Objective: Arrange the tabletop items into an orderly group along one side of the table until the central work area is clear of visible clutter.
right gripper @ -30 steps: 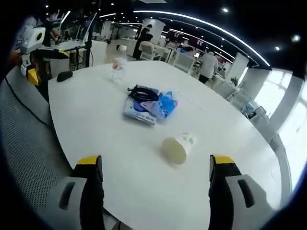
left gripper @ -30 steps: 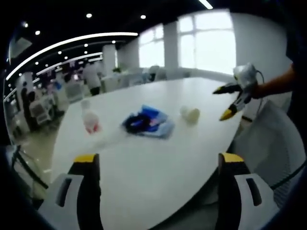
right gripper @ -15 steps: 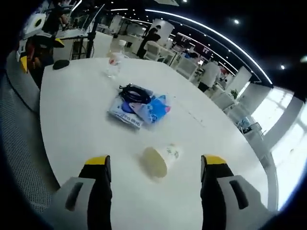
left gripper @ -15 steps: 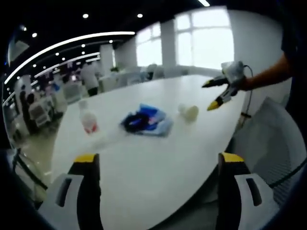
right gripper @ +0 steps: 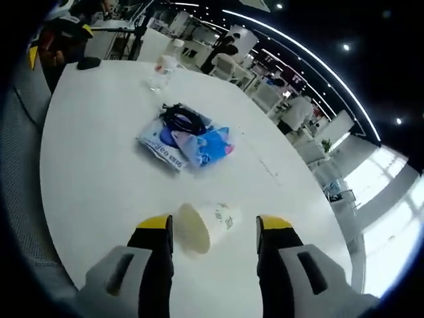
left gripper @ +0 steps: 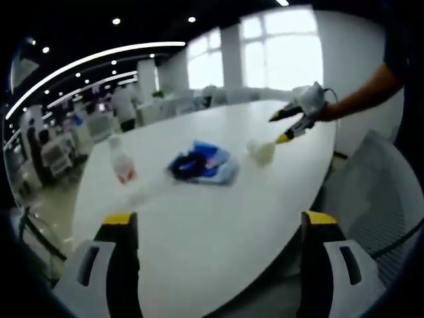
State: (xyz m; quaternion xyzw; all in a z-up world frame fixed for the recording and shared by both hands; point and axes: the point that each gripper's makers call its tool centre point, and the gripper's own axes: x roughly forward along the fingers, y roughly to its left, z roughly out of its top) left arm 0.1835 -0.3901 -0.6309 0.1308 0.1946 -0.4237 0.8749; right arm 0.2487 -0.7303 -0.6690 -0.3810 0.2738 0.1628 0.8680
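Now, at the table: a white oval table [right gripper: 99, 192] is carrying a paper cup, a pile of packets with a cable, and a bottle; an office with rows of ceiling lights is stretching out behind it.

Paper cup: a white paper cup [right gripper: 202, 226] is lying on its side on the table, its open mouth facing the right gripper's camera; in the left gripper view the same cup [left gripper: 262, 152] is lying near the table's far edge, just beside the packet pile.

Right gripper: the right gripper [right gripper: 213, 232] is reaching over the cup with its yellow-tipped jaws spread apart, one on each side of the cup; whether the jaws are touching the cup cannot be told; in the left gripper view this gripper [left gripper: 285, 127] is showing at the end of a person's forearm [left gripper: 361, 93], its lower tip just at the cup.

Left gripper: the left gripper [left gripper: 218, 228] is hanging over the table's near edge with its jaws wide apart and nothing between them; it is well apart from the cup.

Packet pile: a blue and white pile of packets [right gripper: 185, 140] is lying beyond the cup toward the table's middle; a coiled black cable [right gripper: 183, 119] is resting on top of it.

Bottle: a clear plastic bottle [right gripper: 161, 69] with a red label is standing upright beyond the pile; a small dark object [right gripper: 87, 63] is lying near the table's rim beside it.
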